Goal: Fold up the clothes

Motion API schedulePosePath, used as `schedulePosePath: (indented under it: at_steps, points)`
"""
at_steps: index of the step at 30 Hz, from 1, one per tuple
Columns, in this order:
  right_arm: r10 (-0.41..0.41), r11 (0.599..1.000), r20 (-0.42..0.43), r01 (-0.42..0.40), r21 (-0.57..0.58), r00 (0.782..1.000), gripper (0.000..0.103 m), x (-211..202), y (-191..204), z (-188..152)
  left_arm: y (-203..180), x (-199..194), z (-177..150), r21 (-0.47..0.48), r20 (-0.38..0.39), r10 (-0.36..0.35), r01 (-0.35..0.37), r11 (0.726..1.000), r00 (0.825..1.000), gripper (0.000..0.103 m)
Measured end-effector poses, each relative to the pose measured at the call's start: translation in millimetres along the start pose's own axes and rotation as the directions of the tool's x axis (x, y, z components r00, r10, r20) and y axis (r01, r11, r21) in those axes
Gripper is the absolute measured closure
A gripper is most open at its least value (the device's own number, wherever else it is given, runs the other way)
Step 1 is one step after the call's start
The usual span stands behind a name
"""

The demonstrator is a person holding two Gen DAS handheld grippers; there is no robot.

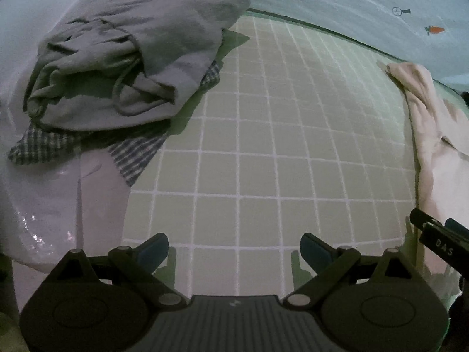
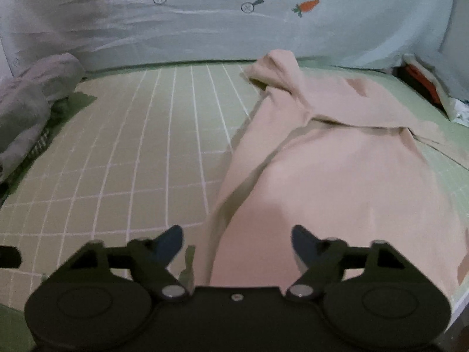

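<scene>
Green gridded sheet (image 1: 263,135) covers the work surface in both views; pale blue fabric (image 2: 205,29) with button marks and a carrot print (image 2: 306,6) rises behind it at 12 o'clock.

Left wrist view: left gripper (image 1: 234,250) sits low over bare grid, jaws wide apart, nothing between the blue fingertips (image 1: 313,249); grey garment (image 1: 126,58) lies crumpled at 10 o'clock, stacked on a blue-and-white checked cloth (image 1: 137,155) whose edges stick out underneath; glossy white item (image 1: 58,205) at 8 o'clock, identity unclear; pink garment (image 1: 425,111) runs along the 3 o'clock edge; part of the right gripper (image 1: 439,240) shows at 4 o'clock, next to that pink cloth.

Right wrist view: right gripper (image 2: 237,240) has jaws spread apart, gripping nothing; pink garment (image 2: 337,176) is spread lengthwise from 12 to 5 o'clock, its left edge running between the fingers, one end bunched at 12 o'clock; right finger hovers over pink cloth, left finger over the grid; contact not clear; grey garment (image 2: 29,102) sits well apart at 9 o'clock; orange-and-white clutter (image 2: 425,85) at 2 o'clock, too blurred to identify.
</scene>
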State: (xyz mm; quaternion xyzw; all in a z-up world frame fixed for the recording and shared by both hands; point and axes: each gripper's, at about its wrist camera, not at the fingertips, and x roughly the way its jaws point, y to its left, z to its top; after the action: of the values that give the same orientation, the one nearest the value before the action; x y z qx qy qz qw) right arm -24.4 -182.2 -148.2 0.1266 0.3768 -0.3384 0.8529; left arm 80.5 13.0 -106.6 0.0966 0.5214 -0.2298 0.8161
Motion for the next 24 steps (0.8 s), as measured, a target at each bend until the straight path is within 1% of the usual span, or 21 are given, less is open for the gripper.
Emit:
schedulePosePath:
  at_steps: [2, 3, 4, 5, 6, 7, 8, 9, 10, 13, 17, 20, 24]
  points:
    - [0.003, 1.000, -0.009, -0.003, 0.001, 1.000, 0.031, 1.9, 3.5, -3.5, 5.4, -0.8, -0.7, -0.008, 0.000, -0.001, 0.001, 1.000, 1.000, 0.007]
    - [0.009, 1.000, -0.014, -0.009, 0.000, 1.000, 0.036, 2.7, 5.1, -5.2, 8.1, -1.2, -1.1, -0.012, 0.000, -0.002, 0.002, 1.000, 1.000, 0.007]
    - [0.015, 1.000, -0.015, -0.015, -0.007, 1.000, 0.047, 2.2, 6.7, -6.9, 9.9, -1.7, -1.3, -0.016, 0.000, -0.005, 0.005, 1.000, 1.000, 0.007]
    - [0.021, 1.000, -0.017, -0.022, -0.014, 1.000, 0.050, 1.5, 8.2, -8.5, 9.4, -2.2, -1.3, -0.016, 0.002, -0.011, 0.011, 1.000, 1.000, 0.007]
    - [0.027, 0.999, -0.018, -0.028, -0.022, 0.999, 0.058, 0.8, 9.7, -10.1, 7.6, -2.4, -1.0, -0.013, 0.004, -0.018, 0.018, 1.000, 1.000, 0.007]
    - [0.035, 0.999, -0.015, -0.035, -0.032, 0.999, 0.073, -0.2, 10.8, -10.9, 5.8, -2.6, -0.8, -0.010, 0.005, -0.025, 0.025, 1.000, 1.000, 0.007]
    - [0.046, 0.998, -0.014, -0.046, -0.039, 0.999, 0.079, -1.0, 10.2, -11.2, 3.9, -2.7, -0.6, -0.007, 0.006, -0.032, 0.032, 0.999, 0.999, 0.007]
    - [0.057, 0.998, -0.015, -0.057, -0.039, 0.998, 0.088, -1.4, 8.3, -11.0, 1.6, -2.7, -0.3, -0.003, 0.007, -0.039, 0.039, 0.999, 0.999, 0.007]
    - [0.076, 0.997, -0.016, -0.077, -0.028, 0.997, 0.099, -1.6, 4.9, -10.4, -1.5, -2.5, 0.1, 0.000, 0.008, -0.045, 0.045, 0.999, 0.999, 0.007]
    - [0.131, 0.991, 0.002, -0.131, 0.017, 0.991, 0.100, -9.0, -10.3, -8.1, -11.6, -1.2, 1.6, 0.005, 0.007, -0.066, 0.066, 0.998, 0.998, 0.007]
    - [0.128, 0.990, 0.060, -0.131, 0.048, 0.990, 0.100, -31.9, -40.0, -2.1, -30.7, 2.3, 4.5, 0.015, -0.003, -0.097, 0.097, 0.995, 0.995, 0.007]
    - [0.077, 0.992, 0.079, -0.084, 0.090, 0.994, 0.100, -40.3, -74.0, 0.8, -48.0, 2.8, 3.4, 0.048, -0.009, -0.116, 0.116, 0.992, 0.993, 0.007]
    - [0.015, 0.988, 0.065, -0.024, 0.152, 0.998, 0.100, -35.0, -119.8, 0.3, -66.3, 1.2, -1.3, 0.096, -0.012, -0.120, 0.121, 0.988, 0.993, 0.007]
